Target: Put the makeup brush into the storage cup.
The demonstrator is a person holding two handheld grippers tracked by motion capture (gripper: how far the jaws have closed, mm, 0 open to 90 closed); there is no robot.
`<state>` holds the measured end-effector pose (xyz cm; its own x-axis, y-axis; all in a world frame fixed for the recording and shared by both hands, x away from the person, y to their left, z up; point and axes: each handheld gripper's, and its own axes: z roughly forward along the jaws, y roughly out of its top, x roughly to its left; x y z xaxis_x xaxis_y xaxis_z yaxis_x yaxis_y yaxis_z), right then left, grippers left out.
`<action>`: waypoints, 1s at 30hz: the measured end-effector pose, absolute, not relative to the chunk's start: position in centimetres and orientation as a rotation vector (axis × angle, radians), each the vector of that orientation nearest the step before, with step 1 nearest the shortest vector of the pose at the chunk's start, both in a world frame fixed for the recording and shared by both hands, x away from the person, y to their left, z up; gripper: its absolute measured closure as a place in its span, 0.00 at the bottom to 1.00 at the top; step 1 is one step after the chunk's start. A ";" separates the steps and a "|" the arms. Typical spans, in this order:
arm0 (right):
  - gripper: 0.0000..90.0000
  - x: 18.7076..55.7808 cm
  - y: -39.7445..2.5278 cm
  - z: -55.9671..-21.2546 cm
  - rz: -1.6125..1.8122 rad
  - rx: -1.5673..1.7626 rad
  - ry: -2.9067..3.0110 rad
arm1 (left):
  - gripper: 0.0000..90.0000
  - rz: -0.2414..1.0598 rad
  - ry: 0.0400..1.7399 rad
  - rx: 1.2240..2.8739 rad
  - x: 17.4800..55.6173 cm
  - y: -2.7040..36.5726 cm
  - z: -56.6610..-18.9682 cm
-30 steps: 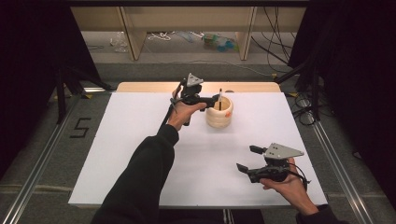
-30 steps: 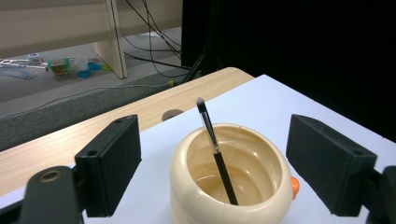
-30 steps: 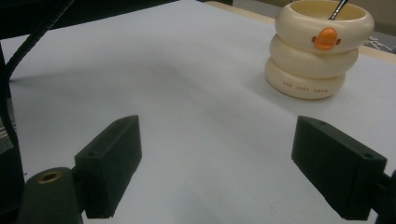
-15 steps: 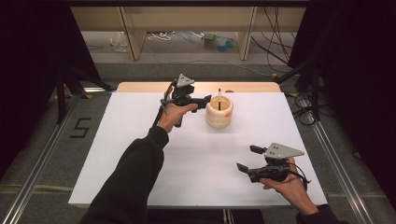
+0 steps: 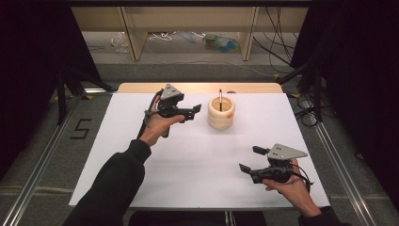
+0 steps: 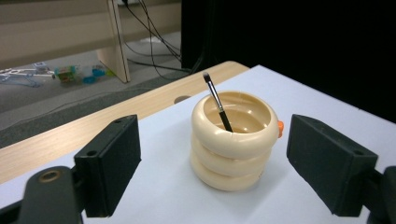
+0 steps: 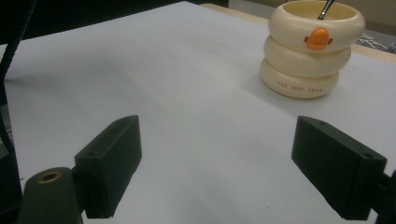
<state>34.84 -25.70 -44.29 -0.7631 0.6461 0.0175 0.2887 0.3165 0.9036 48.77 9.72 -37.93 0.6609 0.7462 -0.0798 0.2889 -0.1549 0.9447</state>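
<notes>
Two grippers are held over a white, matte table (image 5: 188, 165) whose far edge is a strip of pale wood. Nearest the person, the right gripper (image 5: 249, 159) is seen in the high view low at the table's right front, capped by a grey three-cornered plate; its blocky black jaws are spread wide with nothing between them, and in its own view (image 7: 217, 175) only bare white surface lies between the pads. Farther off, the left gripper (image 5: 196, 109) is held above the table's far left half, and its jaws are likewise parted and empty, pointing toward the holder and stopping just short of it.

The holder (image 5: 221, 113) stands on the far middle of the table, well apart from the right gripper. It is a glossy, cream-coloured pot shaped like three stacked rounded rings. Inside it a thin brush (image 5: 220, 100) with a black handle is leaned against the rim, its small dark tip rising above the top.

In the left gripper view the holder (image 6: 233, 140) is framed between the open jaws, its smooth hollow inside is shown, and the brush (image 6: 217, 103) is seen slanting. In the right gripper view the holder (image 7: 312, 49) is shown from its other side, where an orange bill-shaped knob (image 7: 319, 38) and a faint line of small lettering on the bottom ring are made out
</notes>
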 end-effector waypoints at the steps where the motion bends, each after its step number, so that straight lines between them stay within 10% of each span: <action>1: 0.19 34.9 -25.7 -44.3 1.435 0.838 2.239 | 0.19 0.498 0.840 1.721 48.4 10.1 -38.0; 30: 0.19 34.9 -25.8 -44.2 1.447 0.847 2.218 | 0.19 0.549 0.826 1.680 42.6 14.3 -40.4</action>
<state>34.95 -25.76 -44.21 -0.7561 0.6540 0.0249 0.2863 0.2963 0.9112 42.64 14.34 -40.38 0.6460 0.7609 -0.0610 0.2385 -0.1254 0.9630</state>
